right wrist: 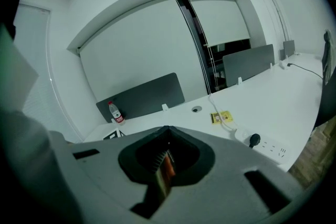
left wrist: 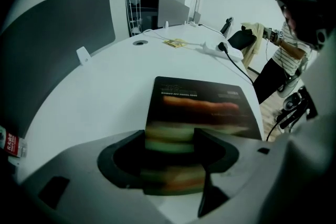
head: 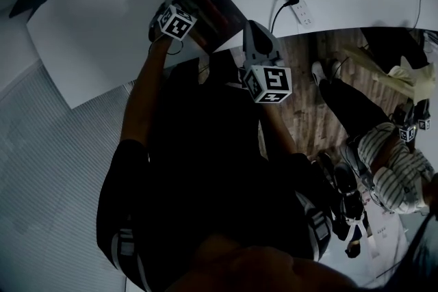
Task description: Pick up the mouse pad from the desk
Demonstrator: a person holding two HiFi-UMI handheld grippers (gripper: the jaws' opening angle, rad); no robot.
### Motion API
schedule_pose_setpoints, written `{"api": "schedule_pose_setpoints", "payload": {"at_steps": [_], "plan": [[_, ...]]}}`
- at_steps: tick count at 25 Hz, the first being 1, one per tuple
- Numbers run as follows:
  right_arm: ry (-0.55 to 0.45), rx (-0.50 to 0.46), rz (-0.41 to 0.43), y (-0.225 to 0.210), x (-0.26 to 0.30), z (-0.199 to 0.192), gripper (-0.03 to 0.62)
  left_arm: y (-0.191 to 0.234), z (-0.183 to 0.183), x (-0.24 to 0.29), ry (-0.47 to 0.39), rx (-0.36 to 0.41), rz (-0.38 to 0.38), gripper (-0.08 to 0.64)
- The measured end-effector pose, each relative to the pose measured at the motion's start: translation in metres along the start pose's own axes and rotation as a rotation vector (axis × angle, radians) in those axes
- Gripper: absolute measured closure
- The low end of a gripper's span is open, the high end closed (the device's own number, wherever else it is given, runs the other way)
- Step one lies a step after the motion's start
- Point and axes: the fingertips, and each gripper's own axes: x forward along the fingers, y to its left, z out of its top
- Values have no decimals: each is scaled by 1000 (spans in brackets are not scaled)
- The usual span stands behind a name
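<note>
Where the left gripper (left wrist: pixel 169 157) points steeply down with its fingers spread wide, the near edge of the dark mouse pad (left wrist: pixel 205 103) lies flat on the white desk (left wrist: pixel 94 102) beneath their gap. The right gripper (right wrist: pixel 163 171) hovers off the desk's edge, fingers pressed together on nothing; farther off lies a power strip (head: pixel 304 12)

Dark mouse pad (head: pixel 213 14) overhanging desk (head: pixel 123 31) edge

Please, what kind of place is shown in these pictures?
Most likely an open-plan office. A long white desk carries grey divider panels along its far edge, a power strip with a plug in it lies on top, and more desks with similar panels stand behind.
</note>
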Motion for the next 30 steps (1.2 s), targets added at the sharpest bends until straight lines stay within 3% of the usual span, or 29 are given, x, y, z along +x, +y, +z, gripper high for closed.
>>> {"api": "schedule_pose_setpoints", "payload": {"at_steps": [13,20,26,30], "plan": [[-32,15,-23,6,1,-2,592,3,-1,2,-9,-6,5,287],[-14,0,-22,12,3,-4,592,3,0,0,-6,-10,1,301],[1,-25,-23,11,5,-7,592,2,0,-3,-56,-32,-6,290],[19,-25,-36,3,7,-15,592,1,1,1,-34,-9,-12,312]]}}
